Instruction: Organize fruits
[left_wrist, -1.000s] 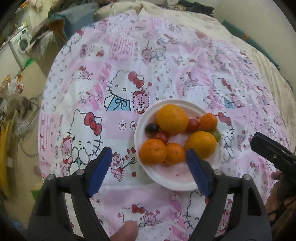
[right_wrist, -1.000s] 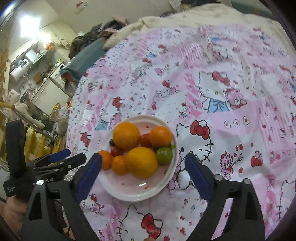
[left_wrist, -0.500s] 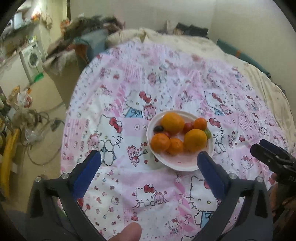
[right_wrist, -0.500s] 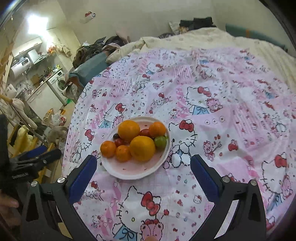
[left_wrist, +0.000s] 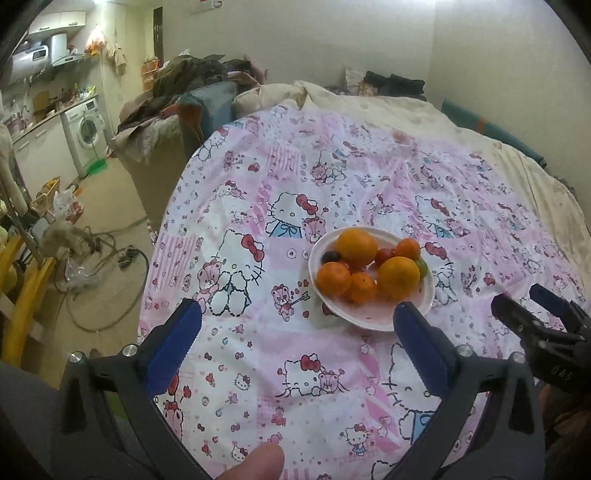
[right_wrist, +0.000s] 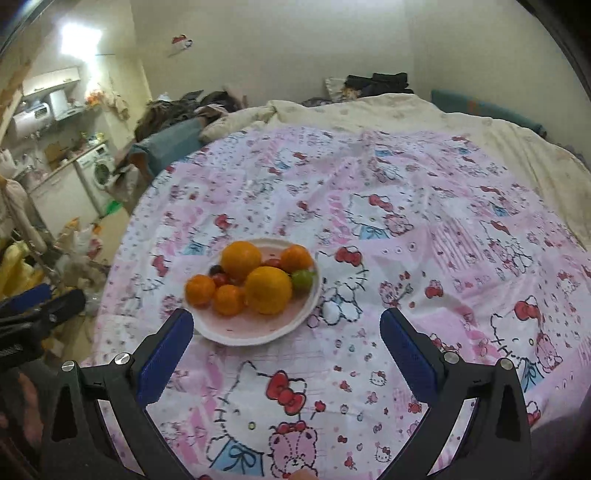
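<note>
The white plate (left_wrist: 428, 295) of fruit sits on the pink bed cover (right_wrist: 424, 229) — ahead of both hand-held grippers, left (left_wrist: 295, 325) and right (right_wrist: 286, 332), jaws spread wide, holding nothing.

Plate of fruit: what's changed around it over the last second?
Both hand-held grippers pulled back and up from the plate: the left and the right stayed open, holding nothing. The oranges, tomatoes and green fruit lie as before on the plate.
</note>
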